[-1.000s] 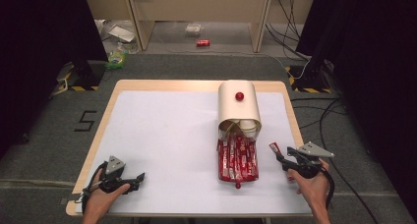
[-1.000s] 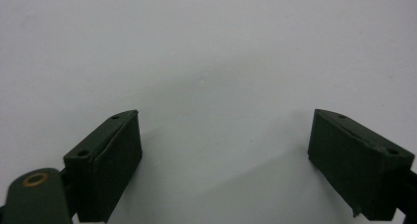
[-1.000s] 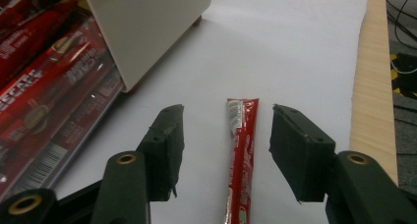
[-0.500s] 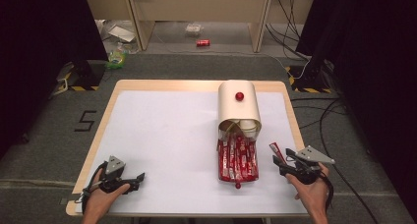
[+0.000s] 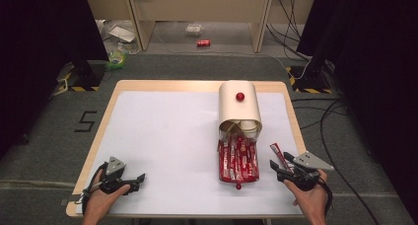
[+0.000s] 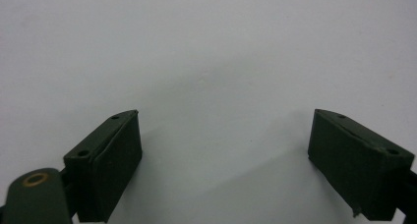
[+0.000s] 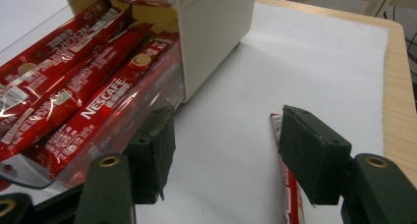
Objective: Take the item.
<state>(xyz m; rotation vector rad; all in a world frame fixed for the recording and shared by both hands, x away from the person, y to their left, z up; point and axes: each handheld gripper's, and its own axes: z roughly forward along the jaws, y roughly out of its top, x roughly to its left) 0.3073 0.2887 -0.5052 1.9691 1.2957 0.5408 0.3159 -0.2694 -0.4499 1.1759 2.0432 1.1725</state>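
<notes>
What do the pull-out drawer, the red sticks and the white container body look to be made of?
Drawer: clear hard plastic, probably; the sticks show through its glossy wall. Red sticks: shiny foil or plastic film sachets, printed, with crinkle highlights; one loose stick lies on the table by the right gripper, whose jaws have just been opening. Container body: smooth matte cream, plastic or painted wood, unclear which.

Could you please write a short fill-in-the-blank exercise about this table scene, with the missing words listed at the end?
1. The coffee sticks in the clear tray are ____ in colour.
2. One loose stick lies on the white table beside the ____ gripper.
3. The jaws of the left gripper stand ____, with nothing between them.
4. The cream box has a small red ____ on top.

Missing words: red; right; open; knob
</notes>
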